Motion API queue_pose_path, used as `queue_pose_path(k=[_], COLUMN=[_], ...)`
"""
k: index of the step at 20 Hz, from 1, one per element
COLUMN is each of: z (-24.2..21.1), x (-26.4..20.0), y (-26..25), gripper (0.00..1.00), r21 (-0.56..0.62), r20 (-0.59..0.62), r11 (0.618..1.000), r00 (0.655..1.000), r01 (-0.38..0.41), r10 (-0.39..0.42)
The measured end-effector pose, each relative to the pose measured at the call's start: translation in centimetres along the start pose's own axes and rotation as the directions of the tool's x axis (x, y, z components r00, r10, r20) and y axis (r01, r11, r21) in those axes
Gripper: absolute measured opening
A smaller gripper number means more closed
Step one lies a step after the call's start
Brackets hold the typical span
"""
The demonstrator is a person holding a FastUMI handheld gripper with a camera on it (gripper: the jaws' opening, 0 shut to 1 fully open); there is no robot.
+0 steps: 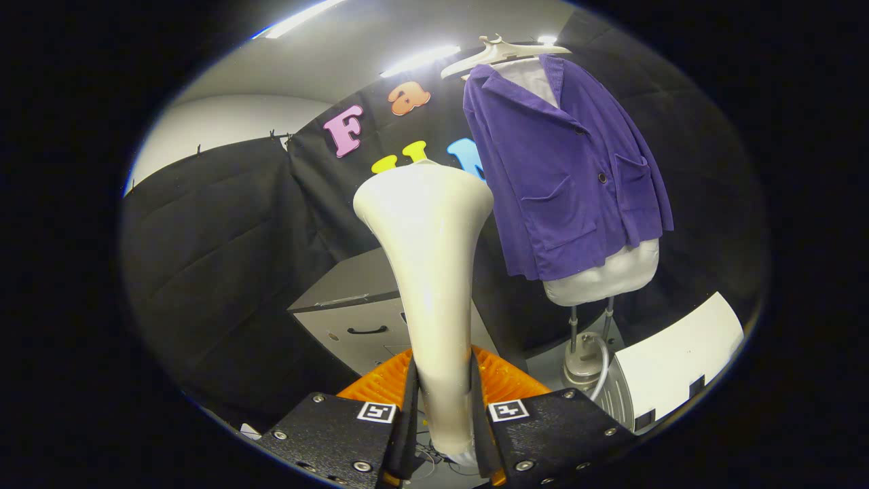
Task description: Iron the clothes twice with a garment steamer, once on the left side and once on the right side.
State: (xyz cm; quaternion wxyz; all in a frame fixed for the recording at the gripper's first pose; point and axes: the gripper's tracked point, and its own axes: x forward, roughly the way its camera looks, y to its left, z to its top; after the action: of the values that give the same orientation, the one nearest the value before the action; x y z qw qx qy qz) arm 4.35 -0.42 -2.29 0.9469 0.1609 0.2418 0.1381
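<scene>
The gripper [442,414] has two broad, flat, matte dark body plates, one on each side, with angled outer edges. Round silver screw heads dot each plate near its corners and edges. Each plate carries a small square white tag printed with a black block pattern, set close to its inner edge. Ribbed orange parts fan out just ahead of the plates.

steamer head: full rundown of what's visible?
The steamer head is cream, smooth, glossy plastic: a slim handle flaring to a broad rounded top. It stands upright between the fingers of the gripper, both pressing its handle low down. Its top sits left of the purple jacket, apart from it.
</scene>
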Motion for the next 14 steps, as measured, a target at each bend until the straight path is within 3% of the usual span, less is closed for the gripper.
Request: queue_pose_path(k=[14], z=[-1.01], x=[-0.15], y=[0.11], gripper=[0.35], r21=[0.012], r20=[-0.012], r11=[1.0], r00=[1.0], r01=[0.013], r10=[-0.012])
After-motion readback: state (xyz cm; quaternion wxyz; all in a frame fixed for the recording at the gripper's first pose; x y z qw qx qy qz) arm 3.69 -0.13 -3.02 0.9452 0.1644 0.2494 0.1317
